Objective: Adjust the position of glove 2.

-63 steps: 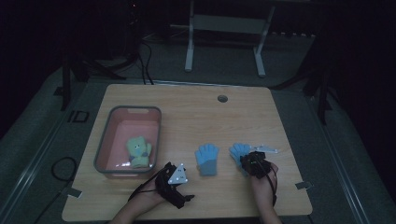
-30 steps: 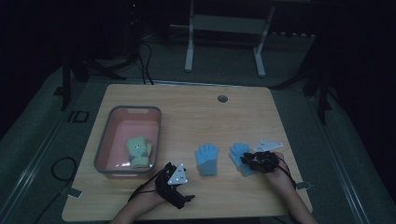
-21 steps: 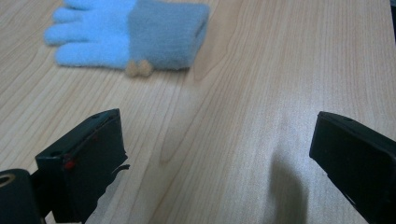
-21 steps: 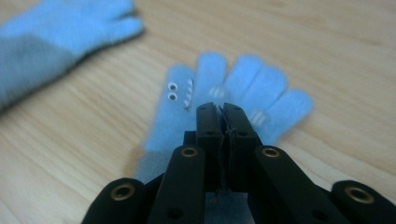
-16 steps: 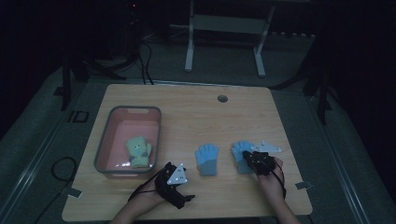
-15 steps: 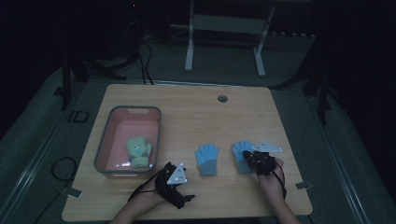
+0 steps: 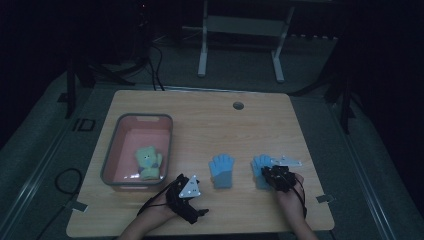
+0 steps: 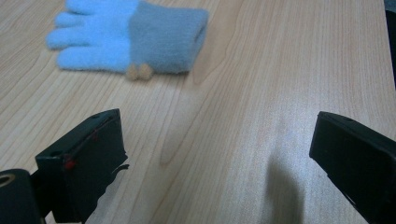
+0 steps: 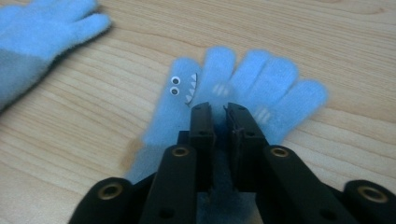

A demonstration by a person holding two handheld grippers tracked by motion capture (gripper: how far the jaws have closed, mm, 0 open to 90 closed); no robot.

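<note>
Dim floor and a metal frame lie beyond the pale wooden surface, whose grain runs in long streaks. The right gripper stands over the right blue glove, its jaws nearly together and just reopened a little, with a fold of fleece between them; whether the pads truly pinch it I cannot tell for certain, though it looks caught. That glove lies flat near the surface's right front, fuzzy knit, with googly eyes and felt teeth on the thumb. Just beside it lies the second blue glove, grey-cuffed with two small tan pompoms. The left gripper rests near the front edge, jaws wide apart and empty. Farther left, a pink bin with a grey rim holds a green glove. The step in hand seems to be grasping the right glove; next comes a firm squeeze and a clean lift toward the bin.
</note>
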